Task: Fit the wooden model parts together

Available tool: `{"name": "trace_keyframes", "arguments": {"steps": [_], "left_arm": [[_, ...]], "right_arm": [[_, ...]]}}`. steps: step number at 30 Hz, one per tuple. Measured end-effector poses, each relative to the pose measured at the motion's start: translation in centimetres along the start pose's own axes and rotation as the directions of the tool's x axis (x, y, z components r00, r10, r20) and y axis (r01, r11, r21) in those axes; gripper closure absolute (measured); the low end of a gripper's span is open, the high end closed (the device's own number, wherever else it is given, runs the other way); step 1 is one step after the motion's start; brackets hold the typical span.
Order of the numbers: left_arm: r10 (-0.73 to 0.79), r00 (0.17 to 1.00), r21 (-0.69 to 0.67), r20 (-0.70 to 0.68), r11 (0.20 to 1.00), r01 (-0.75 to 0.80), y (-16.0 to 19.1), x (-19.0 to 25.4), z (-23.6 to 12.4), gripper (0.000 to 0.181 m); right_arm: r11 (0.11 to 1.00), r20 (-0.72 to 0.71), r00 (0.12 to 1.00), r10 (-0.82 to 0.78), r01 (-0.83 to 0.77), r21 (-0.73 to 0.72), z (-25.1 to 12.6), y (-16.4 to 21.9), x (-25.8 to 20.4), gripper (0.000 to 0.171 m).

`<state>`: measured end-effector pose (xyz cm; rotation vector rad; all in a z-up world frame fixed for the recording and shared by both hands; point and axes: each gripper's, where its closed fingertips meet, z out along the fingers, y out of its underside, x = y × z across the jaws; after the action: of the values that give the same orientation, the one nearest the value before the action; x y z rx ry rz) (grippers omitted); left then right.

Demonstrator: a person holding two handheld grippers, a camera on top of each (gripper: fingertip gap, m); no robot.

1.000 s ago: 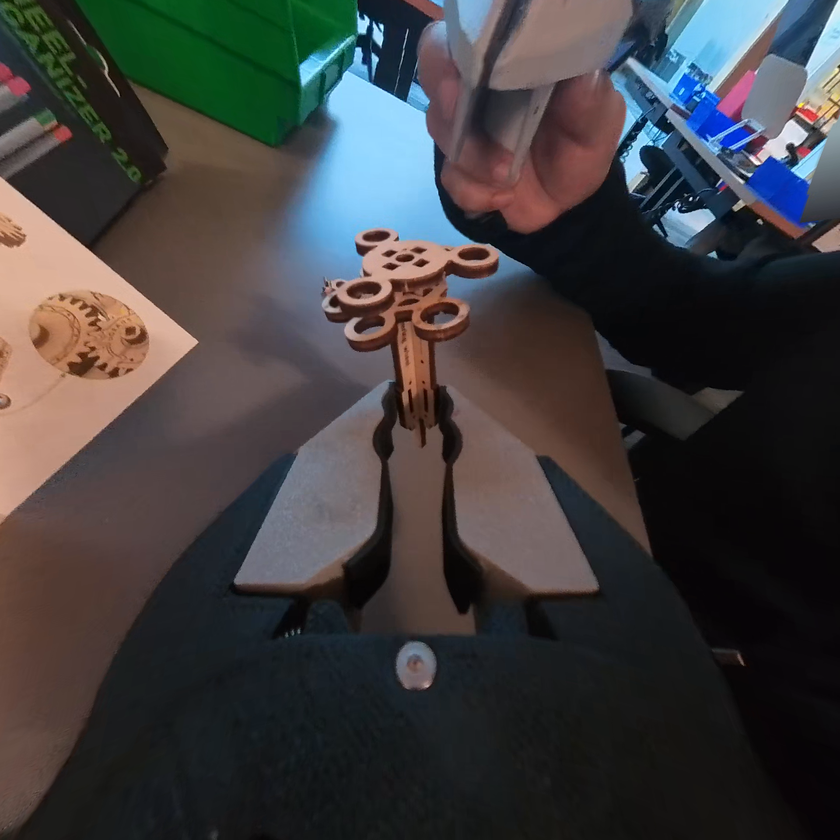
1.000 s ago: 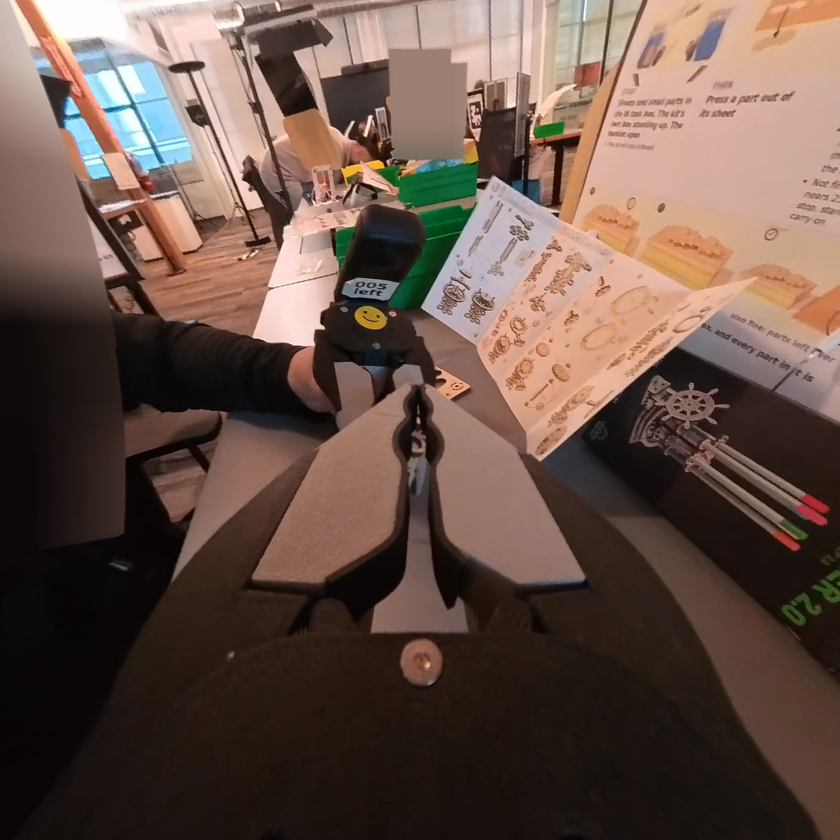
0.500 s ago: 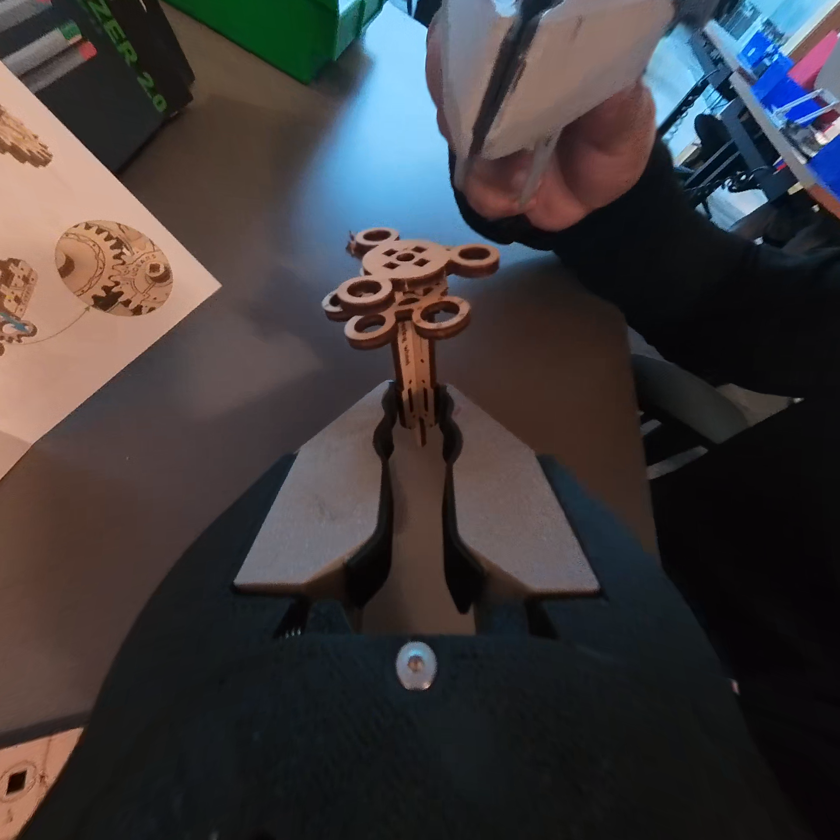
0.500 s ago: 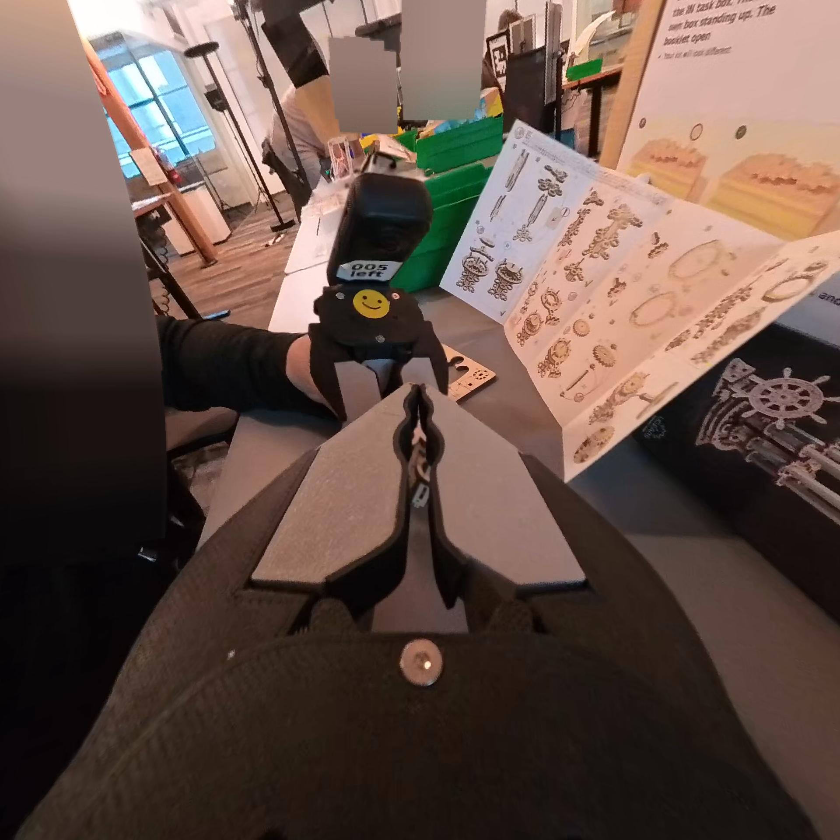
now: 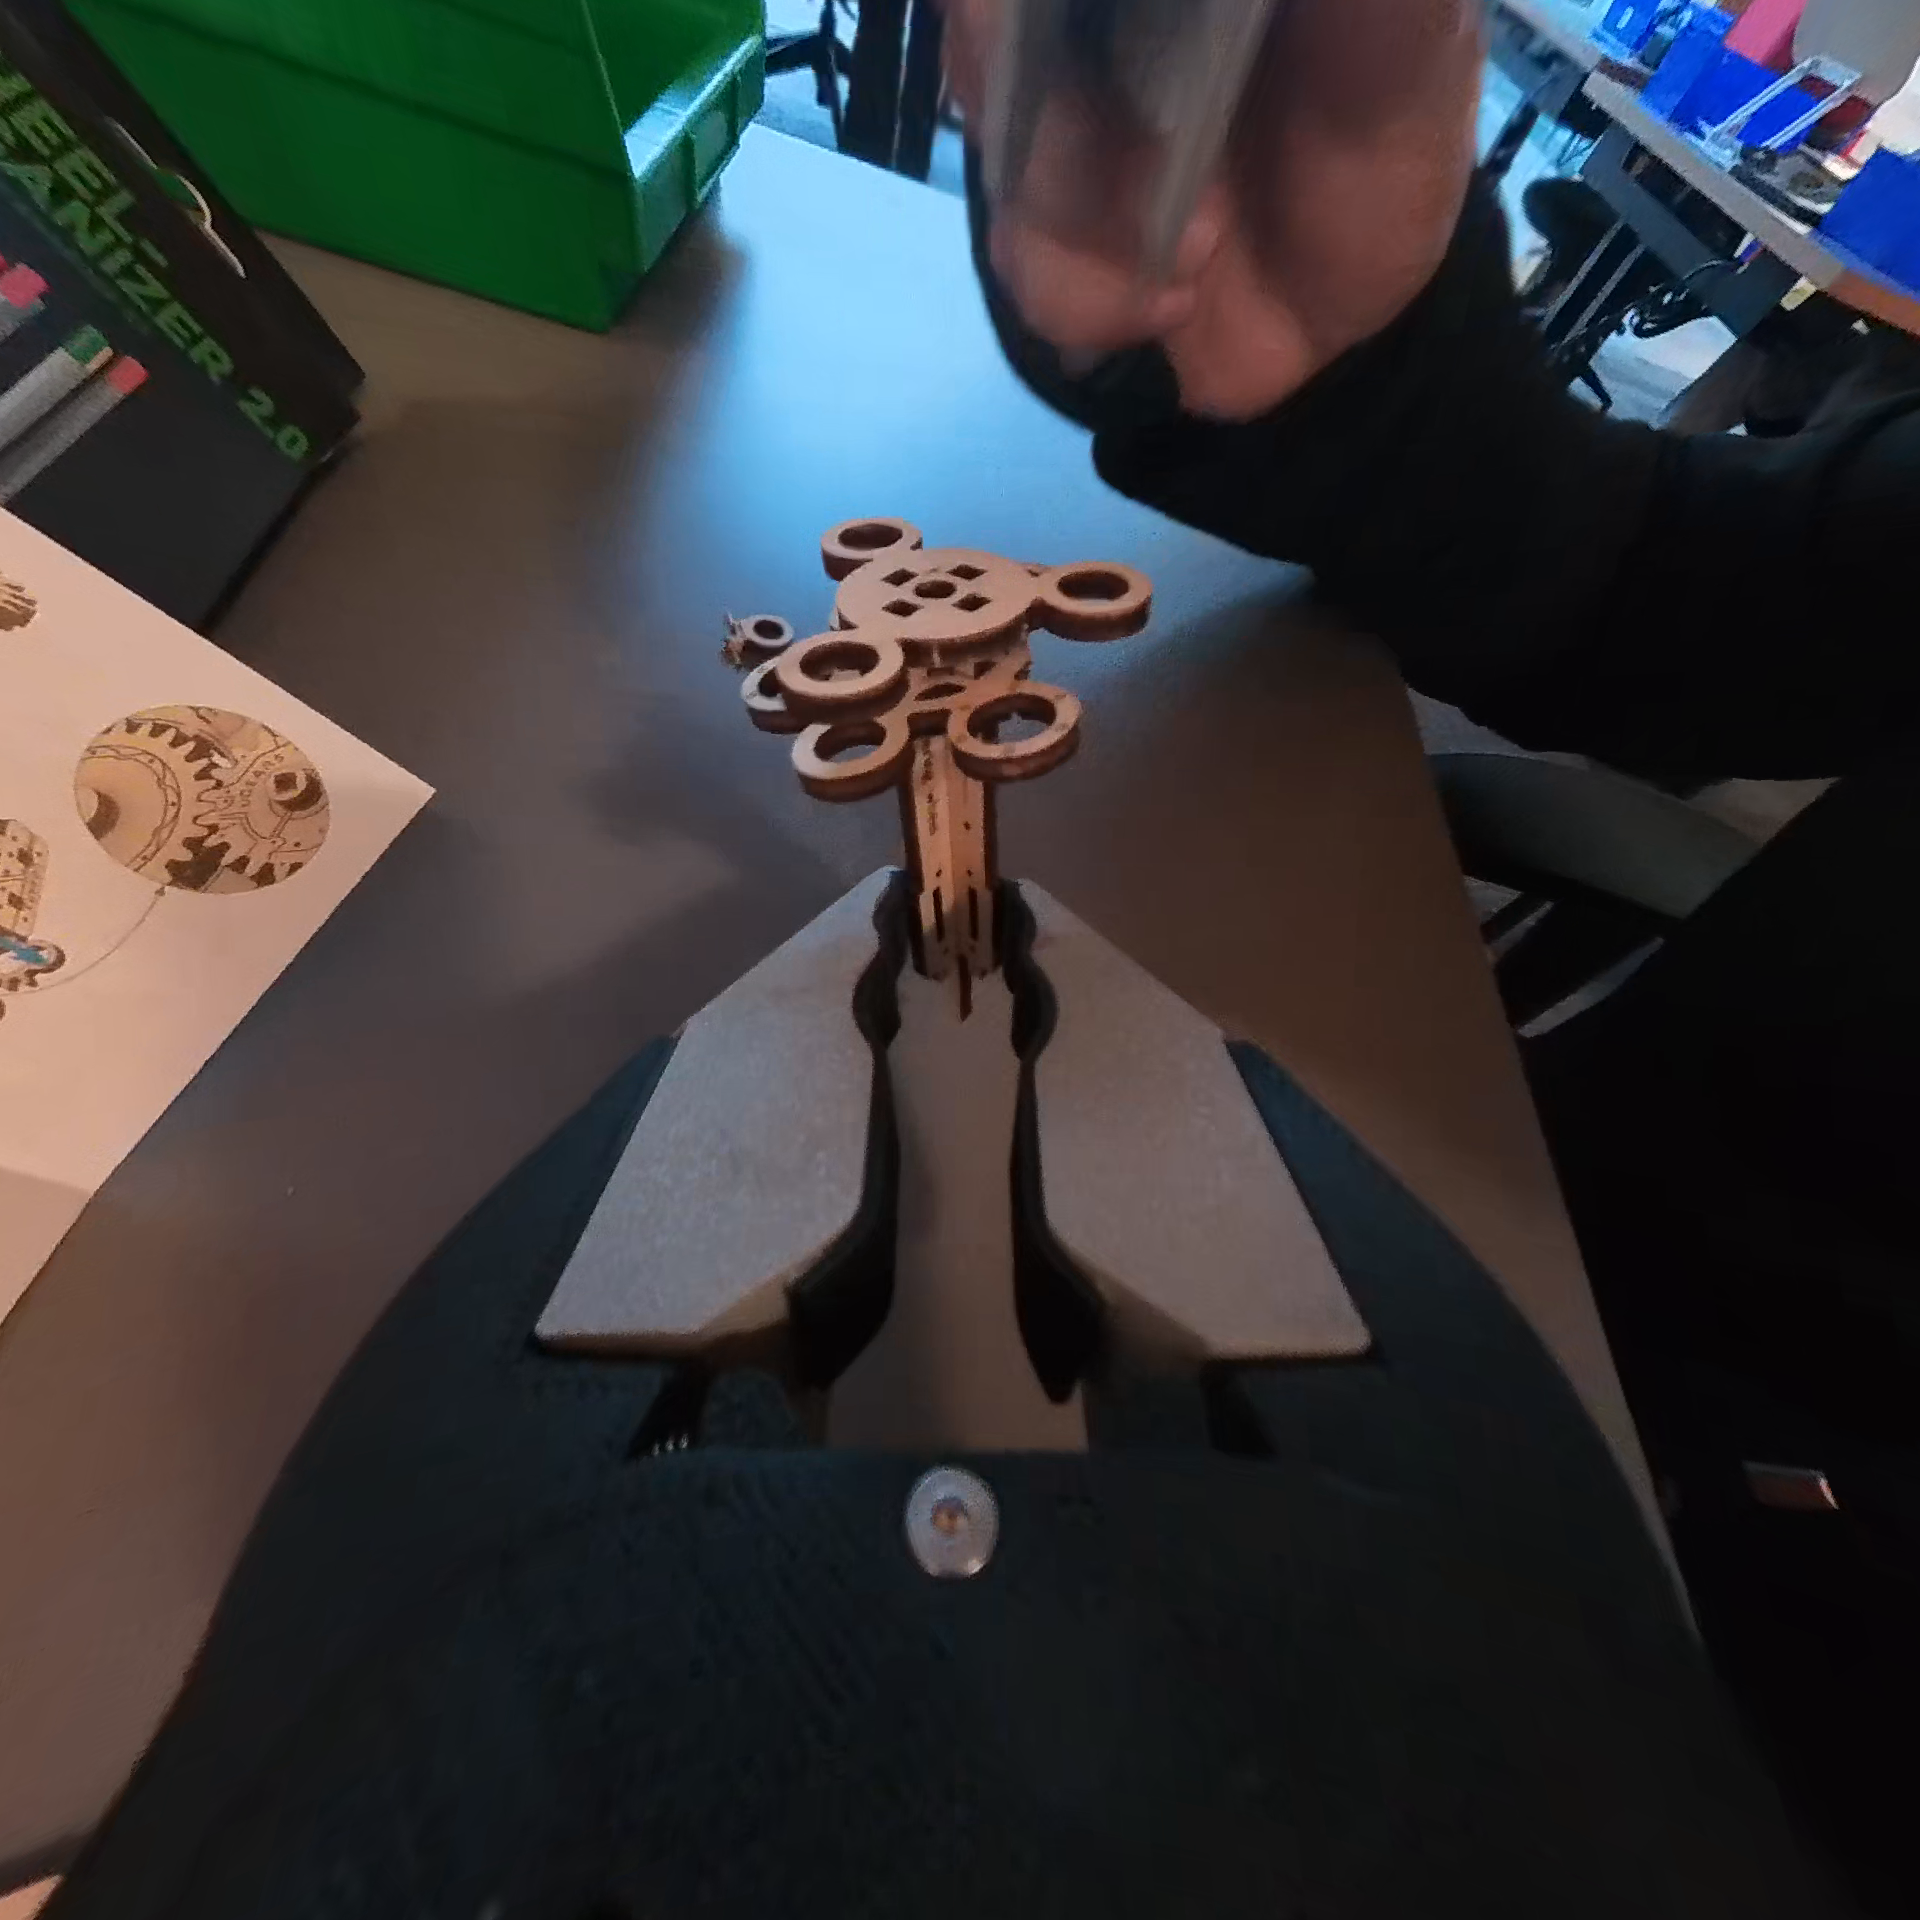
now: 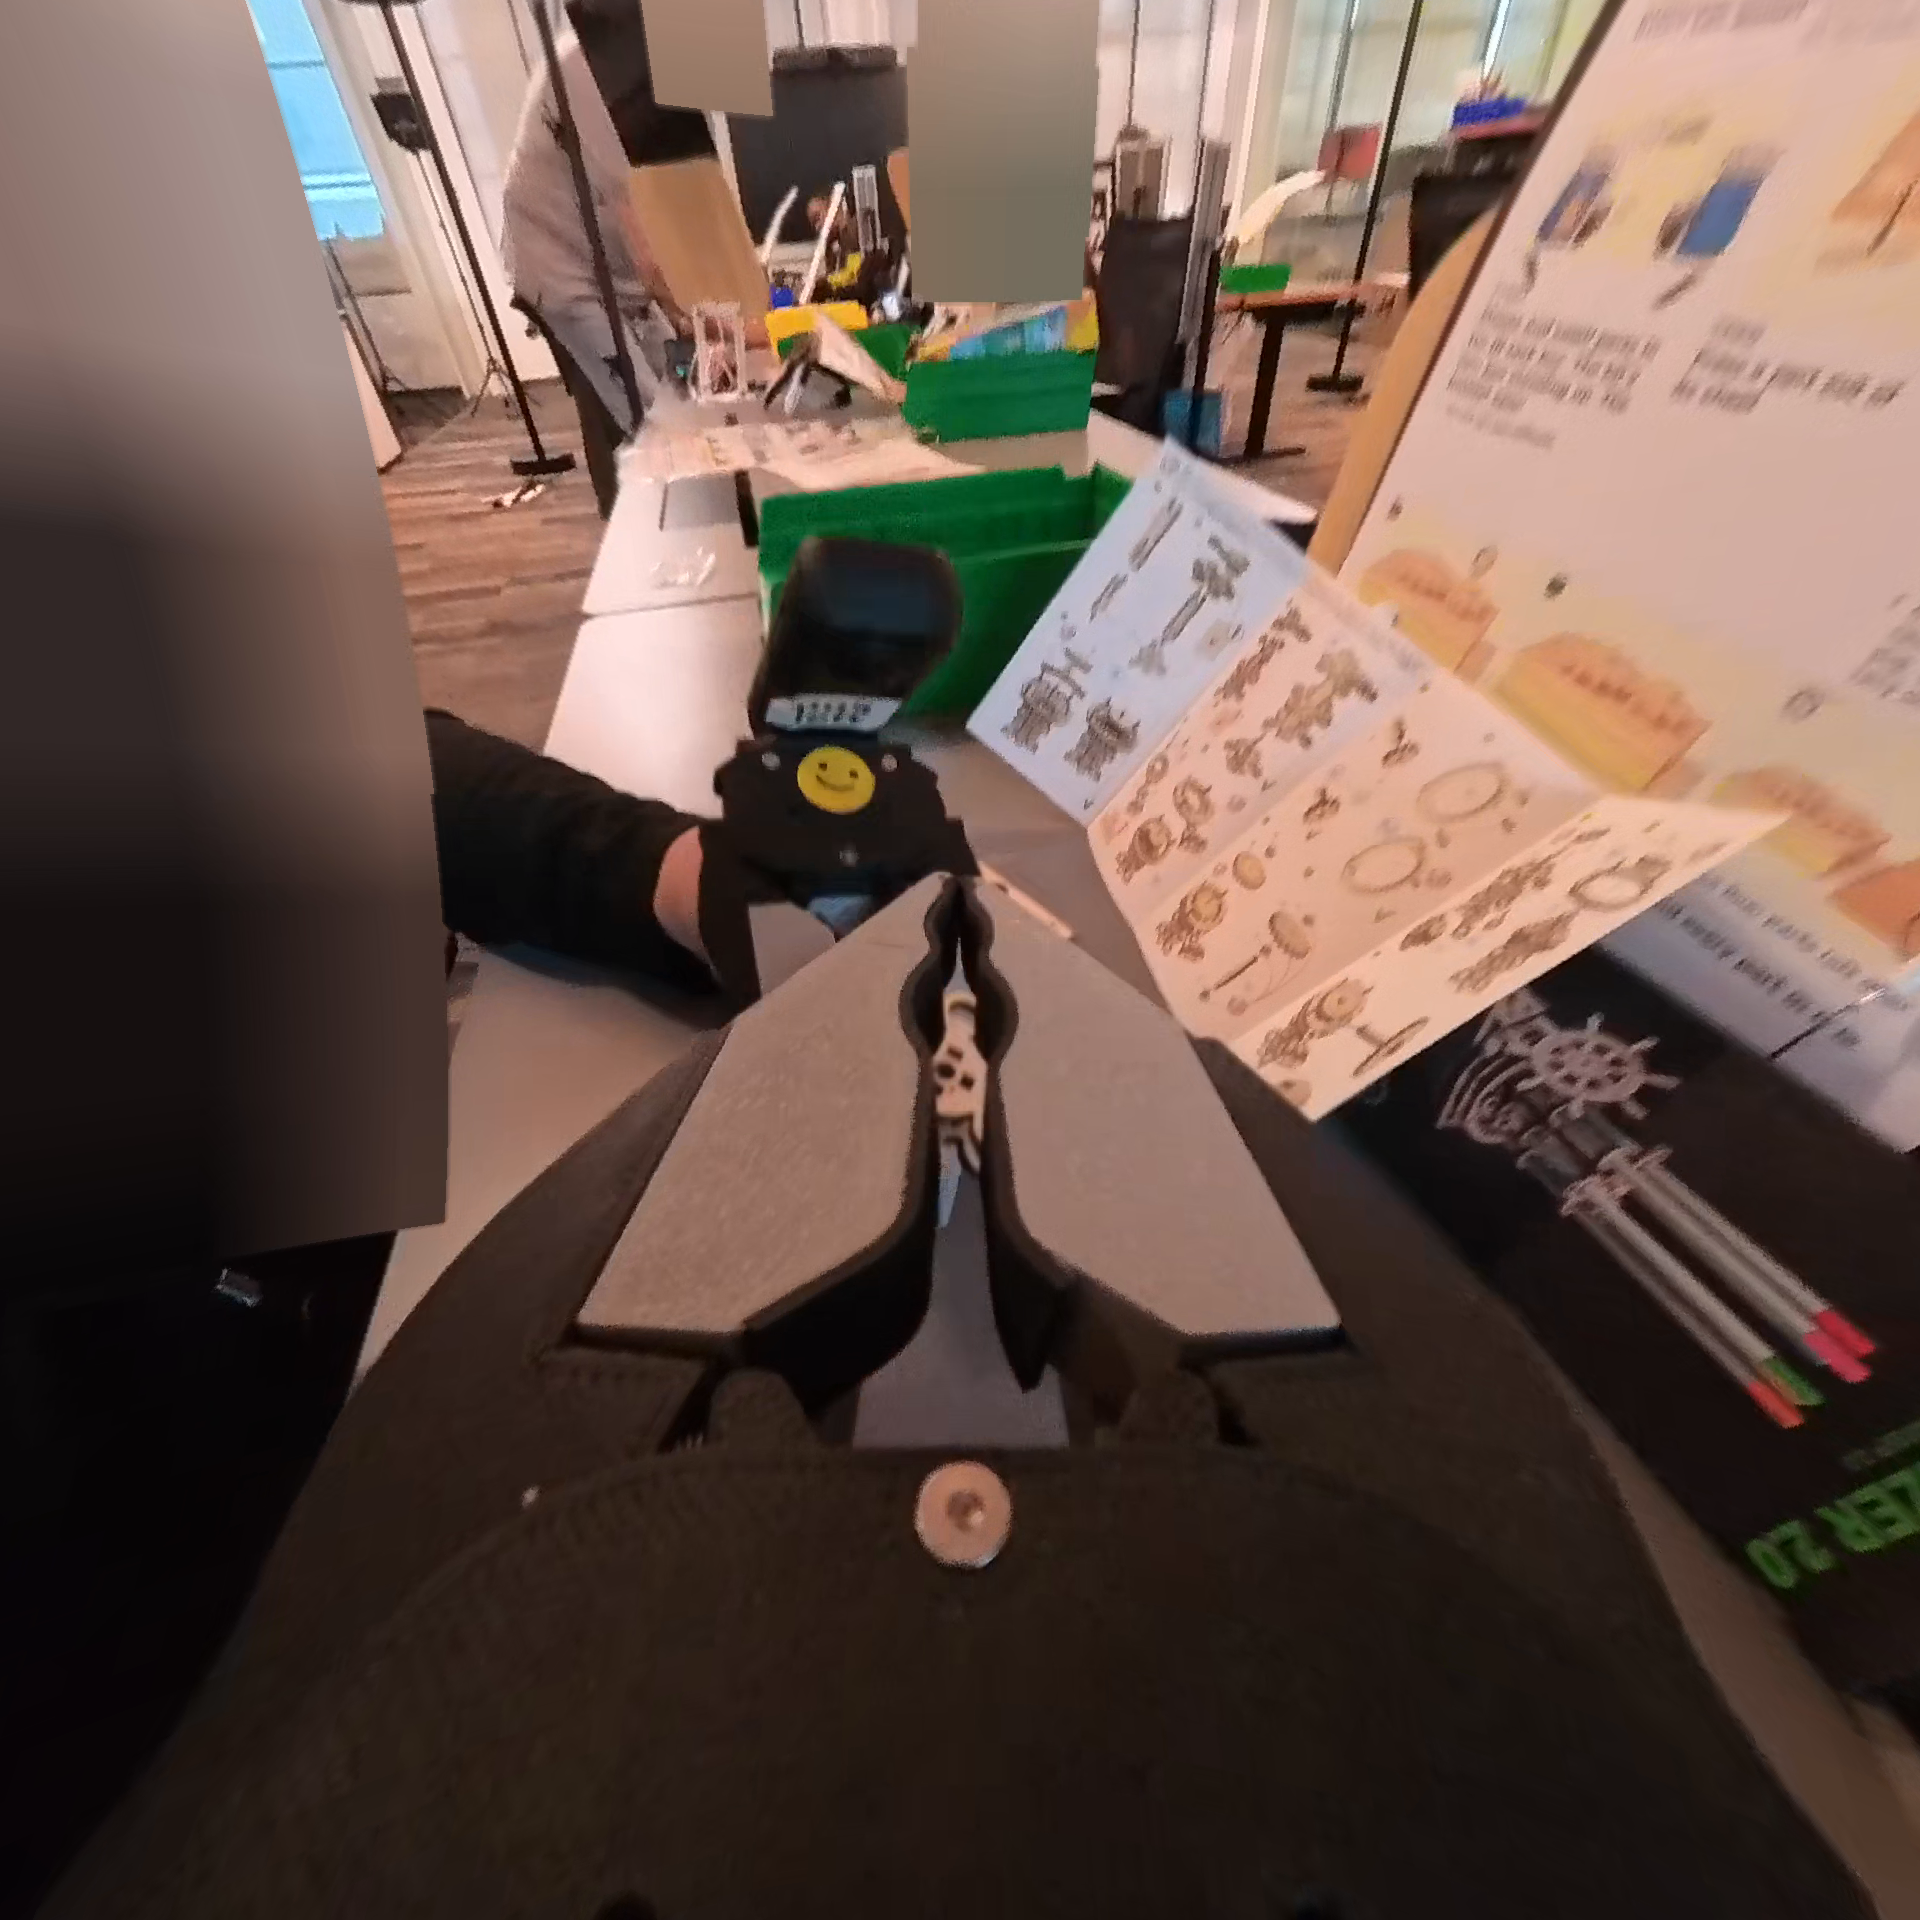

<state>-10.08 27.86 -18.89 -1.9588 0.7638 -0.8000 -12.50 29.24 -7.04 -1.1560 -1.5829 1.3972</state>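
Observation:
My left gripper [image 5: 951, 909] is shut on the flat shaft of a wooden assembly [image 5: 935, 665]. The assembly has two stacked plates with ring-shaped lobes and stands up over the grey table [image 5: 623, 468]. My right gripper [image 6: 956, 904] is shut on a small pale wooden part [image 6: 961, 1060] that sits back between its fingers. In the left wrist view the right gripper [image 5: 1122, 125] is a blur above and beyond the assembly, held by a hand in a black sleeve. In the right wrist view the left gripper [image 6: 842, 800] faces me just past my fingertips; the assembly is hidden there.
A green bin [image 5: 468, 135] and a black box [image 5: 156, 343] stand at the far left, with a printed sheet [image 5: 156, 831] beside them. A folded instruction booklet [image 6: 1299, 831] leans against a poster board [image 6: 1662, 416]. A person stands at a far table. Left tips to right tips: about 12 centimetres.
The right gripper has lifted and now blurs at the top of the left wrist view. The left gripper keeps the assembly in the same hold while its view swings slightly.

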Motion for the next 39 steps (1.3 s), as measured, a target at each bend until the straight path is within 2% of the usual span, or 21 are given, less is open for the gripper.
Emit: {"name": "trace_keyframes", "arguments": {"steps": [3, 4, 6, 7, 8, 9, 13, 15, 24, 29, 39], "left_arm": [[0.038, 0.999, -0.016, 0.018, 0.999, -0.038, 0.2, 0.0, 0.0, 0.166], [0.054, 0.998, -0.019, 0.029, 0.998, -0.054, 0.2, 0.0, 0.0, 0.167], [0.076, 0.995, 0.009, 0.057, 0.997, -0.077, -0.5, 0.0, -0.3, 0.169], [0.083, 0.993, -0.083, 0.088, 0.994, -0.075, 0.9, -0.6, -0.1, 0.166], [0.106, 0.989, -0.083, 0.101, 0.992, -0.098, 1.1, -0.8, 0.1, 0.166], [0.102, 0.991, -0.070, 0.088, 0.993, -0.096, 0.8, -0.5, 0.1, 0.166], [0.131, 0.985, -0.055, 0.110, 0.991, -0.126, 0.2, -0.7, -0.2, 0.166], [0.127, 0.986, -0.062, 0.108, 0.991, -0.121, 0.6, -0.7, -0.2, 0.166], [0.102, 0.986, -0.026, 0.129, 0.995, -0.099, 0.1, -1.4, -0.6, 0.166], [0.084, 0.989, -0.017, 0.123, 0.996, -0.083, 0.2, -1.5, -0.7, 0.166], [0.121, 0.988, -0.035, 0.097, 0.992, -0.118, 0.4, -0.5, 0.0, 0.166]], "right_arm": [[1.000, -0.006, 1.000, -0.027, 0.027, -0.003, -0.1, -0.9, -0.3, 0.171], [0.999, -0.001, 1.000, -0.029, 0.029, -0.040, 0.3, -0.1, -0.4, 0.171], [0.959, 0.020, 1.000, -0.012, 0.018, -0.282, 1.8, 5.1, -0.7, 0.171], [0.959, 0.012, 1.000, -0.014, 0.017, -0.282, 2.3, 5.9, -0.6, 0.171], [0.953, 0.014, 1.000, -0.001, 0.006, -0.302, 2.4, 6.4, -0.7, 0.171], [0.956, 0.000, 1.000, -0.017, 0.017, -0.294, 2.3, 6.0, -0.5, 0.171], [0.995, -0.052, 0.998, -0.028, 0.023, -0.098, 0.8, 1.9, 0.4, 0.171], [0.997, -0.064, 0.997, -0.043, 0.039, -0.062, 0.3, 1.4, 0.6, 0.171], [0.981, -0.009, 0.998, -0.054, 0.052, -0.184, 1.3, 4.9, -0.5, 0.171], [0.977, 0.004, 0.999, -0.046, 0.046, -0.210, 1.5, 5.7, -0.6, 0.171], [0.995, -0.015, 1.000, -0.002, 0.001, -0.105, 0.5, 4.2, 0.1, 0.169]]}}
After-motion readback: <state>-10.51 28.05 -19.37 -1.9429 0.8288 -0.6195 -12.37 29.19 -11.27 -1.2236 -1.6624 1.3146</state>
